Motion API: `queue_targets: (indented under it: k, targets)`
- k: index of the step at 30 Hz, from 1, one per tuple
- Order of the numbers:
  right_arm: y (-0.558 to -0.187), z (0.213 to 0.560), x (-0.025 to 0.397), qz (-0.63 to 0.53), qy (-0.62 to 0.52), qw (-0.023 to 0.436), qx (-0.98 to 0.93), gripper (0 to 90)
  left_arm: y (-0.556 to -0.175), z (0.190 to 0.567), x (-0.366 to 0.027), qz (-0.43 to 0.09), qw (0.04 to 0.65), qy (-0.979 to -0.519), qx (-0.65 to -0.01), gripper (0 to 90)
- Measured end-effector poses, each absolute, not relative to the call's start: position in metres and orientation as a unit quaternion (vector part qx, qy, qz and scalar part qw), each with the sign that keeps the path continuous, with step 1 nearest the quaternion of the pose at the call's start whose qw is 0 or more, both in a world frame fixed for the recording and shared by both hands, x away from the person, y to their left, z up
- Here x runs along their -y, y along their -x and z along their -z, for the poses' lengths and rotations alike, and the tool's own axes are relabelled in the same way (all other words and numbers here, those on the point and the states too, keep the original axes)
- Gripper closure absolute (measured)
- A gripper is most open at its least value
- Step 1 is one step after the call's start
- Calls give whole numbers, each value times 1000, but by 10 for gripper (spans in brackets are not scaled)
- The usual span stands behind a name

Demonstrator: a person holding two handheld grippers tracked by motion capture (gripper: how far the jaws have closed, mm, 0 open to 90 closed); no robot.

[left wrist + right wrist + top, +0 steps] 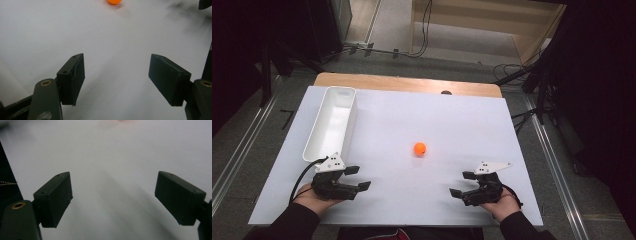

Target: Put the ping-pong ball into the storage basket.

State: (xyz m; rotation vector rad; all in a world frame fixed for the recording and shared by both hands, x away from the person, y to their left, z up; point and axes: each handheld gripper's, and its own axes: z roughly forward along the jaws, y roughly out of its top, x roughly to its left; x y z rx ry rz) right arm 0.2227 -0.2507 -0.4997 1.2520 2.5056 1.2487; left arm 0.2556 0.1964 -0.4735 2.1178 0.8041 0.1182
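A small orange ball (pixel 419 148) lies alone near the middle of the white table (pixel 462 120); the left gripper view catches it at the top edge (pixel 114 1). My left gripper (pixel 358 177) rests open near the front left of the table, its jaws wide apart over bare surface (pixel 116 75). Open too is my right gripper (pixel 462 184), at the front right, with nothing between its jaws (pixel 113 195). Both point inward, each well short of the ball.
A long white bin (pixel 331 123) stands lengthwise along the table's left side, just beyond my left gripper. Behind the white surface runs a wooden edge (pixel 412 82). Cables and dark stands crowd the floor to the right.
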Motion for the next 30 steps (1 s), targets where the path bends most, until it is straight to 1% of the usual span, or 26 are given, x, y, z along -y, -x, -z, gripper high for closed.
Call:
queue_targets:
  k: [12,21,23,26,28,30]
  targets:
    - [-220,499,252,-406,-410,35,-816,132,-256,474,-194,-42,418,-851,-315,295]
    - [-218,498,250,-404,-408,42,-818,132,-256,471,-191,-36,423,-849,-315,293]
    - [-219,498,251,-403,-407,41,-819,131,-257,470,-188,-31,419,-850,-317,259]
    - [-219,499,251,-404,-407,40,-819,131,-258,468,-183,-27,419,-849,-320,257]
    - [-219,499,251,-404,-407,39,-819,131,-259,467,-180,-28,419,-849,-320,215]
    - [-219,499,251,-404,-406,39,-819,132,-260,466,-178,-23,422,-848,-320,211]
